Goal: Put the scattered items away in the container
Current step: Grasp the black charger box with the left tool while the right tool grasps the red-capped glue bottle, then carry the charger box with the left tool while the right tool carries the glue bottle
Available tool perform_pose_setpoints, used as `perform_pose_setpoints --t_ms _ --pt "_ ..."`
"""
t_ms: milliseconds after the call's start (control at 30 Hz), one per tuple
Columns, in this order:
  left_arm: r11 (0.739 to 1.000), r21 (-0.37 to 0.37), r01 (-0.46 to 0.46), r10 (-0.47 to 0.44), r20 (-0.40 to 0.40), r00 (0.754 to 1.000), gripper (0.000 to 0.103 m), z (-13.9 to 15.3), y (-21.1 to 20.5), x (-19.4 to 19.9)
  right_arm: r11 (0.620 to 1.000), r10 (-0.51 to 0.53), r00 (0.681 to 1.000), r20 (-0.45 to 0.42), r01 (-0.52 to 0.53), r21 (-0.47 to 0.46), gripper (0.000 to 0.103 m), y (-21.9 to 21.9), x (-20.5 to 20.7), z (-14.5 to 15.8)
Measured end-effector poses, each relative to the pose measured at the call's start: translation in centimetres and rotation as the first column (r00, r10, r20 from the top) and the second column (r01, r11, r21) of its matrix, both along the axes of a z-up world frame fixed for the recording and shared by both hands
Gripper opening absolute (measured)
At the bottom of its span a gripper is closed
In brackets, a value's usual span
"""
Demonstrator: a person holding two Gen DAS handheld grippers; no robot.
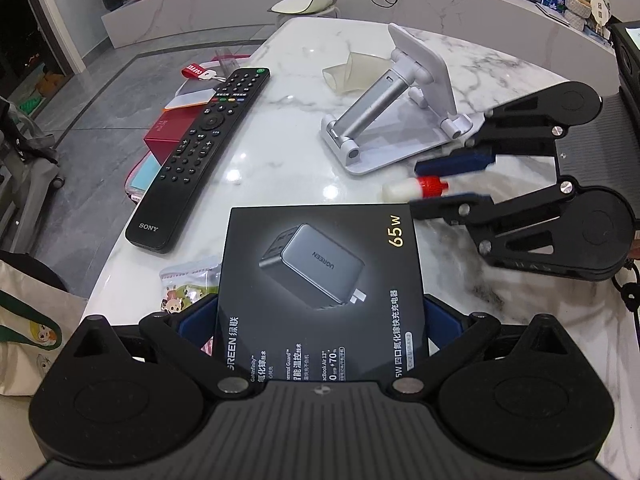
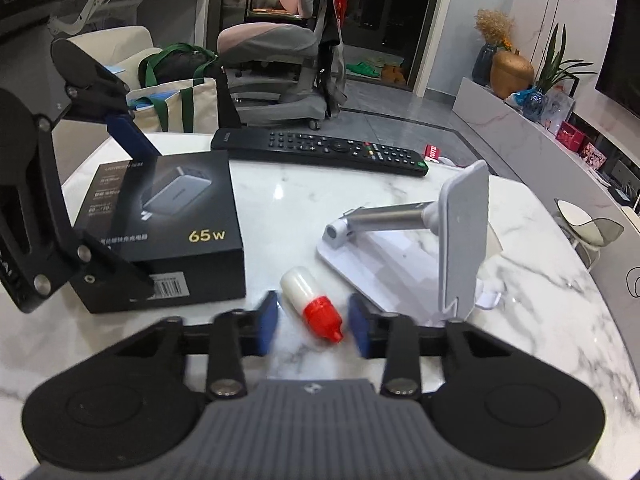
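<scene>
My left gripper (image 1: 320, 320) is shut on a black charger box (image 1: 320, 280), one blue pad on each side; it also shows in the right wrist view (image 2: 168, 216), resting on the marble table (image 2: 280, 200). My right gripper (image 2: 312, 320) is open, its blue pads either side of a small white bottle with a red cap (image 2: 312, 300) that lies on the table. In the left wrist view the right gripper (image 1: 432, 184) straddles the bottle (image 1: 412, 189). A black remote (image 1: 200, 148) and a white phone stand (image 1: 396, 112) lie further out.
A canvas tote bag with green handles (image 2: 176, 100) stands beyond the table's edge, also at the left in the left wrist view (image 1: 28, 328). A snack packet (image 1: 188, 284) lies by the box. Red boxes (image 1: 168, 136) and a chair (image 2: 280, 52) are nearby.
</scene>
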State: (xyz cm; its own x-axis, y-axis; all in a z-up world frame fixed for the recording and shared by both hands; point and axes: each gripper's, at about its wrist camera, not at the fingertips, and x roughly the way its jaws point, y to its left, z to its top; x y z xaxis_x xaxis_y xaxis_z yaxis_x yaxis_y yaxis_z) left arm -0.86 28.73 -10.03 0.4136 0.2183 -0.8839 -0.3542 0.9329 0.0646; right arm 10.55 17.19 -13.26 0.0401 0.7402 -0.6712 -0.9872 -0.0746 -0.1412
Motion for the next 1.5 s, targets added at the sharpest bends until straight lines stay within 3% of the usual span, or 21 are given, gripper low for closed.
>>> perform_pose_setpoints --t_ms 67,367,700,1133,1500 --pt "1.0 0.001 0.002 -0.002 0.001 1.0 0.103 0.0 0.0 0.0 1.0 -0.012 1.0 -0.005 0.012 -0.007 0.02 -0.2 -0.1 0.0" --pt "1.0 0.005 0.024 -0.024 0.004 1.0 0.103 0.1 -0.3 -0.1 0.997 -0.079 0.996 -0.028 0.079 -0.026 0.019 -2.7 -0.2 0.6" --pt "0.999 0.032 0.016 -0.018 0.068 0.998 0.103 2.2 -1.2 -0.4 0.98 -0.195 0.981 0.017 0.195 -0.028 0.019 -8.3 0.2 3.8" --pt "0.995 0.059 0.081 -0.089 0.153 0.984 0.103 6.2 -5.8 0.8 0.925 -0.378 0.92 0.101 0.379 0.004 0.019 -18.5 0.0 9.9" --pt "0.978 0.103 0.183 -0.2 0.193 0.961 0.103 9.3 -13.2 1.6 0.873 -0.488 0.865 0.117 0.485 0.055 0.019 -26.6 -1.0 13.2"
